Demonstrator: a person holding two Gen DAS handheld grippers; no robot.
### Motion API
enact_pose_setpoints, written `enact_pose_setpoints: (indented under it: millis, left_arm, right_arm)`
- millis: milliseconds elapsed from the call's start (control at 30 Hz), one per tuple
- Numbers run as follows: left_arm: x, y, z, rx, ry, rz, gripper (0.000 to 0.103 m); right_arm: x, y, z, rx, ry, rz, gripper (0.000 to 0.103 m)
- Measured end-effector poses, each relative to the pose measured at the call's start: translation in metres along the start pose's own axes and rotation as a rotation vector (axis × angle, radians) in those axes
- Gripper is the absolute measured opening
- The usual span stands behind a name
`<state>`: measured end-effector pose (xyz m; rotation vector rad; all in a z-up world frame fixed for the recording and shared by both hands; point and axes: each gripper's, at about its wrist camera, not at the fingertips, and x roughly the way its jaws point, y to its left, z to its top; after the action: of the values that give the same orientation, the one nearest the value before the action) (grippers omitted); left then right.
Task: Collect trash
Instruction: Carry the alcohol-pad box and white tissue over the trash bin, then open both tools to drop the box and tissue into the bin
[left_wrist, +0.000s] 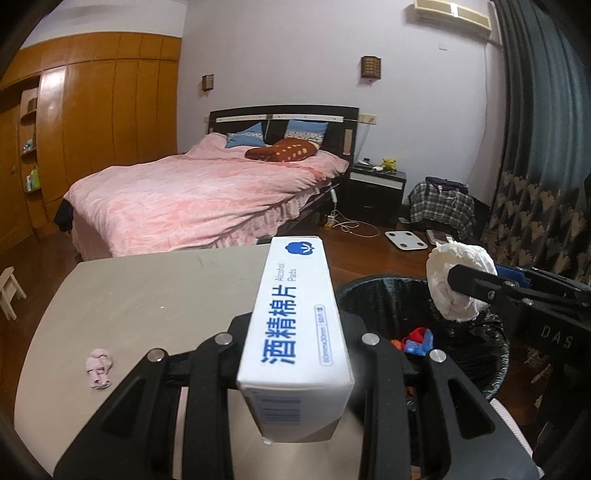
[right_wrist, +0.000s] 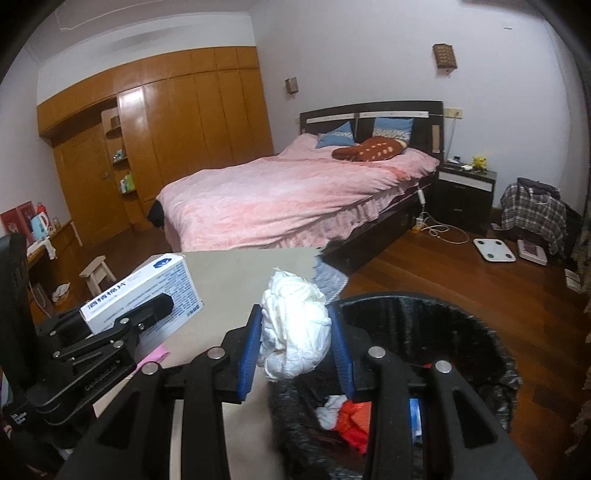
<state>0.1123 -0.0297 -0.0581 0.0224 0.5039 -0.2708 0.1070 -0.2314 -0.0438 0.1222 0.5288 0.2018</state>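
Observation:
My left gripper (left_wrist: 295, 354) is shut on a white box of alcohol pads (left_wrist: 295, 325) with blue print, held above the grey table (left_wrist: 147, 295) near its right edge. The box also shows in the right wrist view (right_wrist: 147, 291). My right gripper (right_wrist: 295, 350) is shut on a crumpled white tissue wad (right_wrist: 295, 325), held over the near rim of the black-lined trash bin (right_wrist: 461, 332). The wad (left_wrist: 458, 280) and bin (left_wrist: 388, 295) also show in the left wrist view. Red, blue and white trash (right_wrist: 351, 413) lies in the bin.
A small pink crumpled scrap (left_wrist: 99, 367) lies on the table at the left. A pink slip (right_wrist: 155, 356) lies near my left gripper. Beyond stand a pink bed (left_wrist: 207, 192), a nightstand (left_wrist: 376, 188), a white scale (left_wrist: 405, 240) and a small stool (right_wrist: 96, 275).

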Motion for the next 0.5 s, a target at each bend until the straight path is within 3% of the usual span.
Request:
enact_pose_setpoints:
  millis: [500]
  left_arm:
    - [0.027, -0.064, 0.011, 0.063, 0.002, -0.099, 0.029]
  right_arm:
    - [-0.019, -0.064, -0.006, 0.034, -0.011, -0.111, 0.036]
